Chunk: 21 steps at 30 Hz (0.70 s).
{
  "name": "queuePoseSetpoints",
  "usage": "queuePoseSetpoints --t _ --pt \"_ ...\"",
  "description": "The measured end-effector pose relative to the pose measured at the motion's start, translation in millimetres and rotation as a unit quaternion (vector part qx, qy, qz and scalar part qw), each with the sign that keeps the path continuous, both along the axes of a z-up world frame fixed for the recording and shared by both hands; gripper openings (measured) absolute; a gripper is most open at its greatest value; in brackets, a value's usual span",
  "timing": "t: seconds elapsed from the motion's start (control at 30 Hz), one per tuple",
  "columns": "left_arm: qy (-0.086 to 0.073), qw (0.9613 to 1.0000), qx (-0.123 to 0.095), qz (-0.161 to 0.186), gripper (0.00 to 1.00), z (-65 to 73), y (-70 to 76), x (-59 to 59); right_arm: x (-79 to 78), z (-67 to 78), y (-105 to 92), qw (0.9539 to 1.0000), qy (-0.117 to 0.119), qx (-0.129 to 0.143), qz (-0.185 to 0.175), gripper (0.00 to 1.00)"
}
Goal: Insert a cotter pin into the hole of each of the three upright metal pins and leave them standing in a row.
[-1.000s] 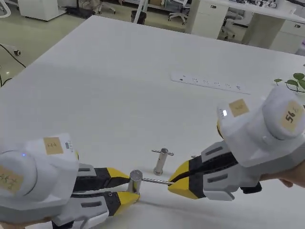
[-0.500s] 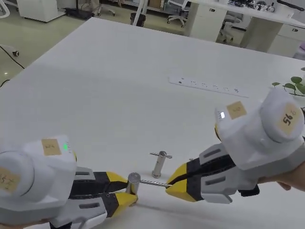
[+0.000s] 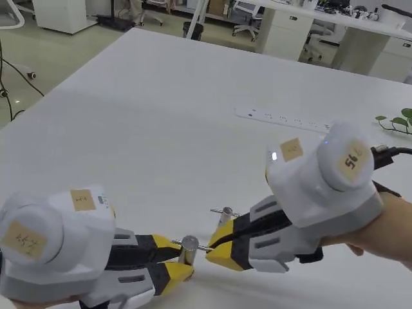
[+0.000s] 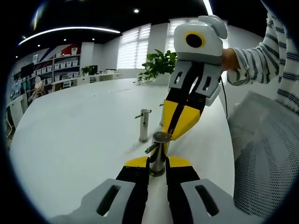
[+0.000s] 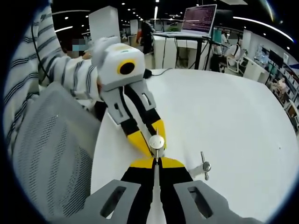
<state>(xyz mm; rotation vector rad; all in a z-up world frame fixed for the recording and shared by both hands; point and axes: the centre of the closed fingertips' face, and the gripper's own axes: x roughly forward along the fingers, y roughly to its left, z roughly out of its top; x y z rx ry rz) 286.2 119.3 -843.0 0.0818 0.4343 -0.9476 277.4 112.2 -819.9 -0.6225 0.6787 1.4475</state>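
Left gripper view: my left gripper (image 4: 157, 163) has its jaws closed on the base of an upright metal pin (image 4: 159, 145), one yellow-tipped jaw on each side, and the pin stands on the white table (image 4: 84, 140). A cotter pin (image 4: 150, 148) runs through the hole near the pin's top; a short end pokes out on the side away from my right gripper (image 4: 171, 138), whose tips sit just beside the pin's head. Right gripper view: my right gripper (image 5: 157, 162) has its jaws pressed together on the thin shank of the cotter pin (image 5: 157, 154), which leads straight into the metal pin (image 5: 156, 141), with the left gripper (image 5: 148, 143) coming in from the opposite side. Just beyond, a second metal pin (image 4: 144, 126) stands free, apart from both grippers, a second cotter pin (image 4: 139, 115) already crosswise through its top. Farther out on the table lie a power strip (image 3: 290, 119) and, at the edge, a green plant (image 3: 399, 121).
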Motion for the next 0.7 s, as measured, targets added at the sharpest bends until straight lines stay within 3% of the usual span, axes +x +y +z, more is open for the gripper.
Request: queuePoseSetpoints --t 0.33,0.4,0.47,0.7 --pt "-0.001 1.0000 0.004 0.002 0.12 0.6 -0.5 0.7 0.6 0.1 3.6 1.0000 0.002 -0.001 -0.002 0.04" --pt "0.000 1.0000 0.004 0.003 0.12 0.7 -0.7 0.7 -0.1 0.9 3.8 0.9997 -0.015 0.002 0.020 0.05" --pt "0.004 1.0000 0.001 0.006 0.12 0.5 -0.5 0.7 -0.9 0.8 2.6 0.9998 -0.011 0.003 0.017 0.05" --pt "0.004 1.0000 -0.002 0.008 0.14 0.3 0.1 0.4 0.3 3.0 4.8 0.9996 -0.019 0.013 0.018 0.14"
